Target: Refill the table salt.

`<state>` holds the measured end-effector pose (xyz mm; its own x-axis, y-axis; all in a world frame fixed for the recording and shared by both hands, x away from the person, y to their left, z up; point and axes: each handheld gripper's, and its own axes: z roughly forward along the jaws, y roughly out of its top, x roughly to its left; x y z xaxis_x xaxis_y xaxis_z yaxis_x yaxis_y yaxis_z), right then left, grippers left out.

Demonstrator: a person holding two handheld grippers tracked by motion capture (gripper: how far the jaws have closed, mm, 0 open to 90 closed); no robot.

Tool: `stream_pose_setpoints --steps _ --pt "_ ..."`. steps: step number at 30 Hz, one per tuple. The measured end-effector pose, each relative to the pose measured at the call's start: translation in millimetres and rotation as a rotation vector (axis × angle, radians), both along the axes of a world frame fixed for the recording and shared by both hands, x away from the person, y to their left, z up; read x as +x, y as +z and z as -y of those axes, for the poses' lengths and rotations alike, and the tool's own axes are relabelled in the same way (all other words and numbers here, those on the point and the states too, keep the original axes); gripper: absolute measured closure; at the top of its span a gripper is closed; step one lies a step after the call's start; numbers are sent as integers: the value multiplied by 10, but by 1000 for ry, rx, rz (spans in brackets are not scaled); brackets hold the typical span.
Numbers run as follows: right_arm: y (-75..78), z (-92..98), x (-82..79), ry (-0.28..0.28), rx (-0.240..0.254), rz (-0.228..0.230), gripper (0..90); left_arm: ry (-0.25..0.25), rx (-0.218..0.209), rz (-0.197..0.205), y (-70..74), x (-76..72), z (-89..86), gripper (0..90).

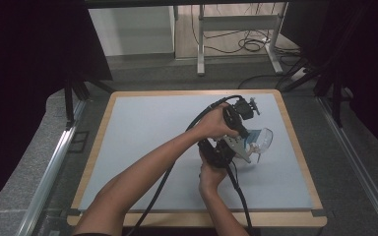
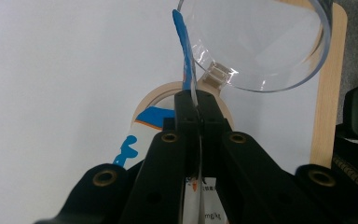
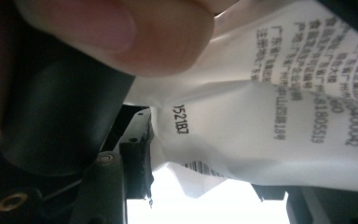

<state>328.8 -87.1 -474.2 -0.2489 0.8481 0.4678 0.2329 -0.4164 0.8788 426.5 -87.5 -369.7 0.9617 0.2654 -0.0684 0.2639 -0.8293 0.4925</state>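
Left claw (image 2: 198,100): clenched flat on the thin upper edge of the packet (image 2: 142,135), the jaws closed to a slit with the film pinched between them. Right claw (image 3: 200,163): set at the printed white face of the same packet (image 3: 261,102), one pad against its crumpled rim. The far pad is hidden behind the film, so I cannot tell whether this claw bites or merely brackets it. A thumb (image 3: 121,32) lies across the top of that view.

The packet hangs off the table between my two claws, just beside the clear bowl (image 2: 261,42). Its blue-printed edge rises past the bowl's rim. In the high view the bowl (image 1: 265,138) stands on the right half of the pale table (image 1: 142,128), with both my hands crossed close beside it.

Step in hand, as I judge it: tearing the packet open before tipping it into the bowl. No tear shows yet.

Next move calls for a firm right-claw grip close to the left one. The claws then pull apart across the seam, with the mouth kept over the bowl so nothing spills on the table.
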Motion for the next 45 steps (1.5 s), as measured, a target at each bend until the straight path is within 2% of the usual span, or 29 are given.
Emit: stream_pose_setpoints --steps 22,29,45 --pt "-41 0 -13 1 -26 2 497 -1 2 -11 -24 8 1 900" --pt "-42 0 -25 1 -25 2 497 -6 11 -9 -23 5 1 900" --pt "-14 -33 -55 4 -25 2 499 -7 3 -10 3 -12 -37 900"
